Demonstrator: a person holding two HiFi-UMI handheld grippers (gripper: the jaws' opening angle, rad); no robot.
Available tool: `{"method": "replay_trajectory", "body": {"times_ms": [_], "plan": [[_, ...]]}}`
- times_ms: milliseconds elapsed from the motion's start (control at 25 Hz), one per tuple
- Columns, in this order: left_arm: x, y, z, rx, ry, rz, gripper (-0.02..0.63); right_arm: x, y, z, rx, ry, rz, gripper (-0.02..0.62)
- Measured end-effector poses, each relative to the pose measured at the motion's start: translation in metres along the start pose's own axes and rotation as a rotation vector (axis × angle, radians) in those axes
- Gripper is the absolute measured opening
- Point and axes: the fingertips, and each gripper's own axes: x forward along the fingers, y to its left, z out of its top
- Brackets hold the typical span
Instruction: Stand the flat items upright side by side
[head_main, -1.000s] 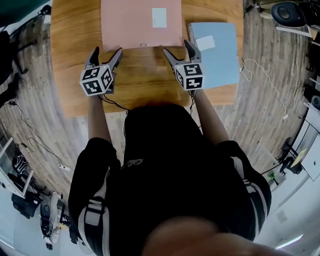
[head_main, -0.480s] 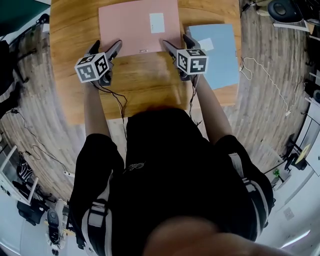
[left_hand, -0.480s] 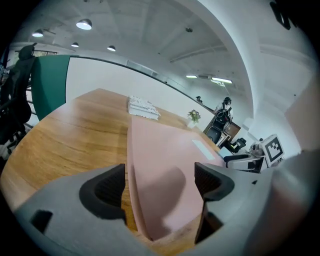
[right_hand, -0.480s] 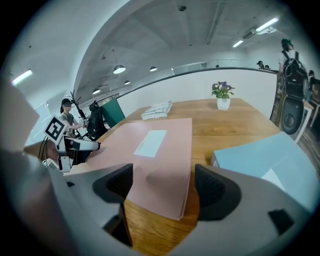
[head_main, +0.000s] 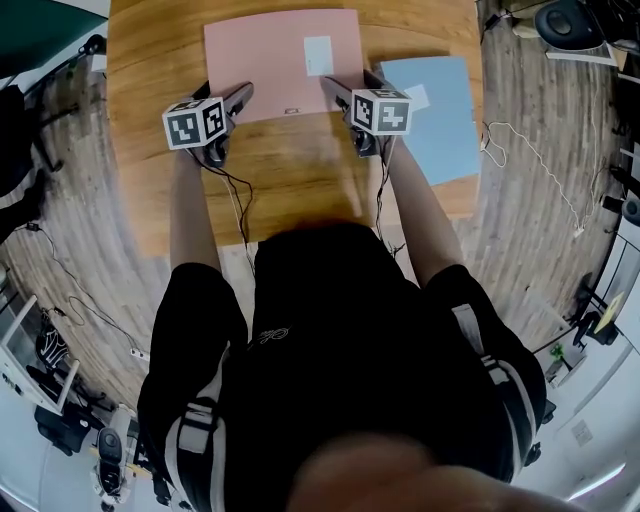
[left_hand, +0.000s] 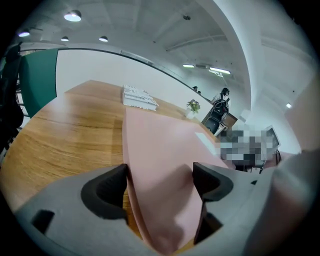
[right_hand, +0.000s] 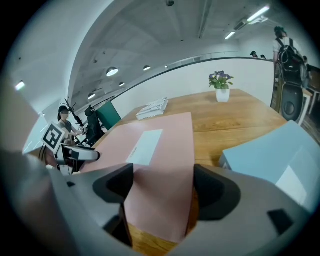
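Note:
A flat pink folder (head_main: 280, 55) with a white label (head_main: 318, 55) lies on the wooden table (head_main: 290, 170). A light blue folder (head_main: 435, 120) lies flat just to its right. My left gripper (head_main: 225, 95) is at the pink folder's near left corner and my right gripper (head_main: 350, 82) at its near right corner. In the left gripper view the pink folder (left_hand: 165, 160) fills the gap of the wide jaws (left_hand: 160, 180). The right gripper (right_hand: 162, 185) straddles the pink corner (right_hand: 160, 170) with its jaws wide and space on both sides. The blue folder (right_hand: 270, 155) shows at right.
A white keyboard-like object (left_hand: 139, 96) lies at the table's far end, with a small potted plant (right_hand: 220, 87) near it. The table's near edge runs just before my body. Cables (head_main: 540, 160) trail on the floor to the right.
Both grippers have moved forward from just short of the pink folder's near edge, so its near corners now sit between their jaws. Neither folder has moved.

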Motion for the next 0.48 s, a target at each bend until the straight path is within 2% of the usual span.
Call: {"method": "replay_trajectory", "body": {"times_ms": [160,480], "plan": [[-0.004,-0.001,0.0,0.042,-0.033,0.018,0.423,-0.002,0.004,0.0,-0.033,-0.026,0.004,0.382],[-0.035,-0.016,0.005,0.226,-0.183,0.089,0.422,-0.025,0.021,0.003,-0.16,-0.183,-0.011,0.379]]}}
